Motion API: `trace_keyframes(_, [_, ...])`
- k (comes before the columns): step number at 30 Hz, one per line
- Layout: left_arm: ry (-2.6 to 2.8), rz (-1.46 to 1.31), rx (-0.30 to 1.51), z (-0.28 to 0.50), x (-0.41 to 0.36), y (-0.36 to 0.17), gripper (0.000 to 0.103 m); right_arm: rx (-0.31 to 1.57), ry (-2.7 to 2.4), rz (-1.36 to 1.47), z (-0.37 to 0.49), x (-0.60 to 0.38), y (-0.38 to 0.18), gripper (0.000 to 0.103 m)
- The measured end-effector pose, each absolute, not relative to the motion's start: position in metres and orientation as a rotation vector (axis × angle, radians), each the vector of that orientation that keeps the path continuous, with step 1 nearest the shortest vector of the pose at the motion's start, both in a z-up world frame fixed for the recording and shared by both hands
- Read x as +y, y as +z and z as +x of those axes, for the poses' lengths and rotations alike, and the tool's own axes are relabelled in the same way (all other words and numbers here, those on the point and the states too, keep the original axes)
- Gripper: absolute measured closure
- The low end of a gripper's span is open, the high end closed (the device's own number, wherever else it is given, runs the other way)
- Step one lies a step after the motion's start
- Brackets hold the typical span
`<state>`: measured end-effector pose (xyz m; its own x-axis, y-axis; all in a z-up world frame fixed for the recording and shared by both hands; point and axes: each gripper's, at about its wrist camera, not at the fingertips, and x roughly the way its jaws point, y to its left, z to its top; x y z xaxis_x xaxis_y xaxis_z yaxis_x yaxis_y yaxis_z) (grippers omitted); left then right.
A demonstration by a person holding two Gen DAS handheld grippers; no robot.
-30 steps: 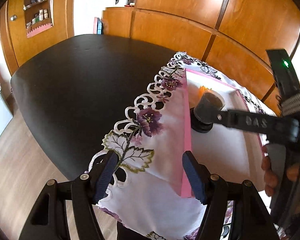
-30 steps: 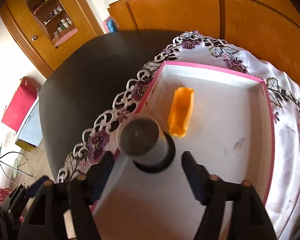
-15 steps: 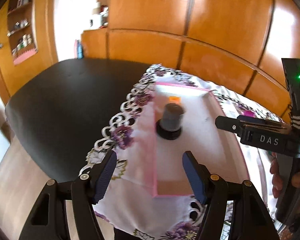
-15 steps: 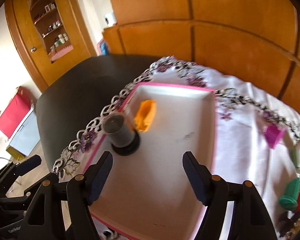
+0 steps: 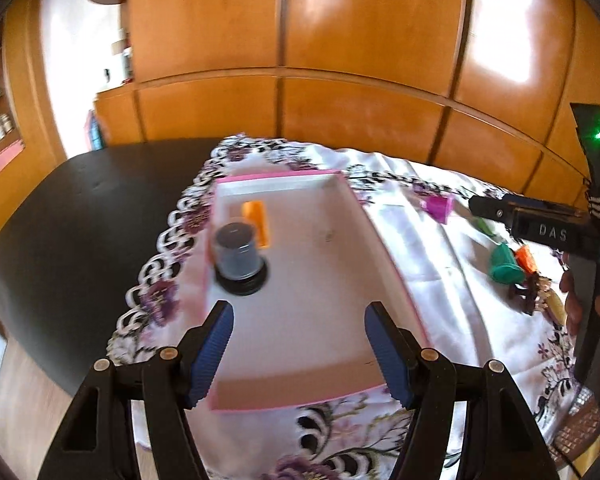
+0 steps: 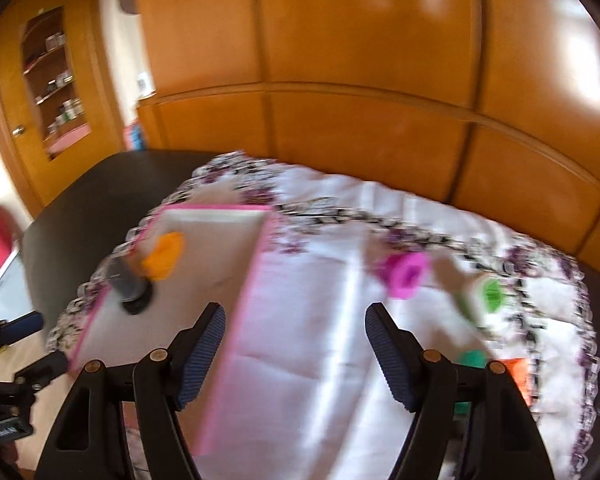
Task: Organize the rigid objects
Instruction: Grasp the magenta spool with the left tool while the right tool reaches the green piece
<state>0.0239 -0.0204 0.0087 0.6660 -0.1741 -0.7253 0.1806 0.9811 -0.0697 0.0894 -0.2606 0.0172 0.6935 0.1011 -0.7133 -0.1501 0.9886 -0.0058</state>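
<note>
Both grippers, left (image 5: pixel 300 350) and right (image 6: pixel 296 350), hang wide open and empty; at centre-left of frame a pink-rimmed tray (image 5: pixel 384 248) holds a grey cylinder (image 5: pixel 236 250).

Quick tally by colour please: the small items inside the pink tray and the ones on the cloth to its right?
In the pink tray:
Orange block: 1
Grey cylinder: 1
On the cloth:
Magenta piece: 1
Light green piece: 1
Teal piece: 1
Orange piece: 1
Dark brown piece: 1
Total: 7, the blurred ones counted as best seen.
</note>
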Motion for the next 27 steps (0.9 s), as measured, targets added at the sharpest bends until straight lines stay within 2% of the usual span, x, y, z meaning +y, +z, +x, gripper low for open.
trace_keyframes(11, [-0.383, 0.056, 0.858, 0.068, -0.098, 0.014, 0.034, 0.720, -0.267, 0.105, 0.085, -0.420, 0.006, 0.030])
trace_keyframes(14, [-0.424, 0.044, 0.903, 0.093, -0.124, 0.007, 0.027, 0.769, -0.321, 0.248, 0.083, -0.452, -0.005, 0.030])
trace_keyframes(20, [-0.477, 0.010, 0.989, 0.141, -0.180, -0.012, 0.025, 0.733, -0.266, 0.287, 0.080, -0.455, 0.003, 0.029])
trace_keyframes(27, [-0.570, 0.123, 0.976, 0.192, -0.245, -0.033, 0.025, 0.756, -0.214, 0.314, 0.084, -0.451, -0.001, 0.029])
